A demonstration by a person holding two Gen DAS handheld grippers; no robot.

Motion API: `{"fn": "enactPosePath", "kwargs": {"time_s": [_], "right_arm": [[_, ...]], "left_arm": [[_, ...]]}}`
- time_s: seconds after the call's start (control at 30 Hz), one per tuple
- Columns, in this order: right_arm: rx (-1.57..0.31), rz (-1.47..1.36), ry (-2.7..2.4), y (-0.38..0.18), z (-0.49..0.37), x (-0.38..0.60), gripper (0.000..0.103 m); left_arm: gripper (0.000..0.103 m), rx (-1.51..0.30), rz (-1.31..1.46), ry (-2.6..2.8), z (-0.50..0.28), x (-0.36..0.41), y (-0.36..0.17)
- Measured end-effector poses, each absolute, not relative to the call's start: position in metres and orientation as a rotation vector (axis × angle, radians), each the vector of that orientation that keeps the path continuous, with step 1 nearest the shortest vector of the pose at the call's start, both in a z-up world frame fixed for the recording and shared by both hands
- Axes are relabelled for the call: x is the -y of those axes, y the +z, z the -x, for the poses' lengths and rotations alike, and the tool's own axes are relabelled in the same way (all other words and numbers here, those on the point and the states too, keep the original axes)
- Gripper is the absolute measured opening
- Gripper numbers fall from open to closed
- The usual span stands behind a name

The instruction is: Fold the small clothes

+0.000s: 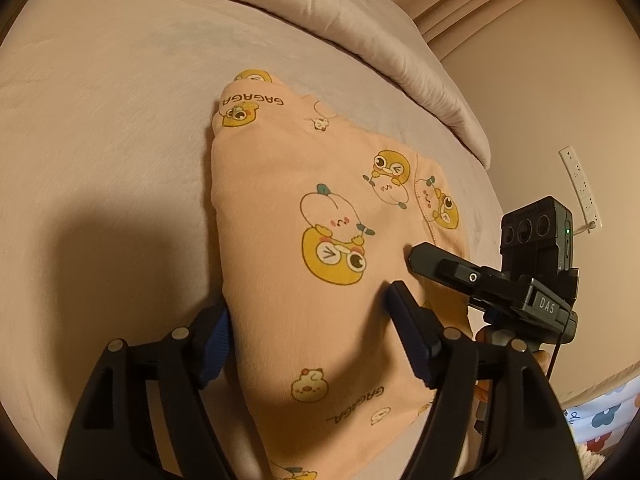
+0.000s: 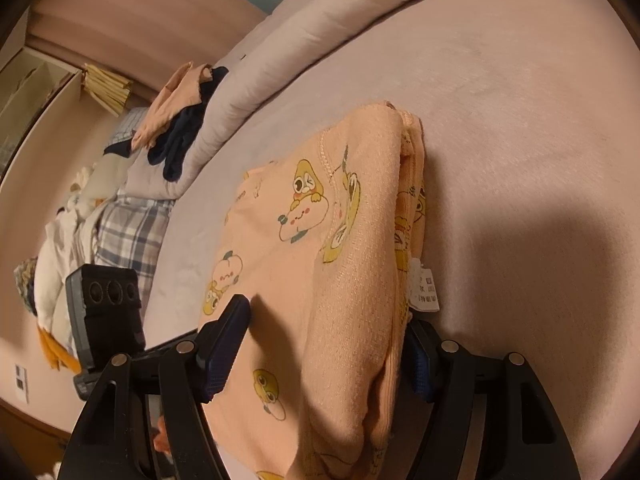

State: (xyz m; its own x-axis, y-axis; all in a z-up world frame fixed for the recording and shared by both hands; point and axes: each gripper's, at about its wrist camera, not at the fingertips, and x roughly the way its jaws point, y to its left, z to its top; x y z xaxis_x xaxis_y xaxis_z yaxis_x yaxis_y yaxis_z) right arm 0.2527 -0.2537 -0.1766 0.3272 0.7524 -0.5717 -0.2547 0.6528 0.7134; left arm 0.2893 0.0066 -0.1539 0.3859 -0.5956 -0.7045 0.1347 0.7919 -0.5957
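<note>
Softly folded peach cotton garment point(image 1: 320, 264), wide-spread left tongs point(image 1: 308, 340), right tongs point(image 2: 332, 344)

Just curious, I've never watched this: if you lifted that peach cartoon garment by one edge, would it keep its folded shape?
Probably not. The garment looks like soft knit, with rounded, sagging folds, so it would likely droop and unfold. It seems light, lying flat on the bed. Its fuzzy surface suggests it wouldn't slip easily from a gripper.

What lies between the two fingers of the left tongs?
The folded peach garment fills the gap between the open fingers of the left tongs, as the left wrist view shows.
</note>
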Motion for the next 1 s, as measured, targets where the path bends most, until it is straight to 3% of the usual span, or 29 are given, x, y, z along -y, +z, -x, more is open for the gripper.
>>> {"fn": "enactPosePath", "kwargs": {"time_s": [1.0], "right_arm": [[-1.036,-0.535,0.707,-0.1763,-0.2550,0.2509,0.070]], "left_arm": [[0.073,-1.075,0.470,-0.484,-0.2898,-0.0038,-0.1538]]}}
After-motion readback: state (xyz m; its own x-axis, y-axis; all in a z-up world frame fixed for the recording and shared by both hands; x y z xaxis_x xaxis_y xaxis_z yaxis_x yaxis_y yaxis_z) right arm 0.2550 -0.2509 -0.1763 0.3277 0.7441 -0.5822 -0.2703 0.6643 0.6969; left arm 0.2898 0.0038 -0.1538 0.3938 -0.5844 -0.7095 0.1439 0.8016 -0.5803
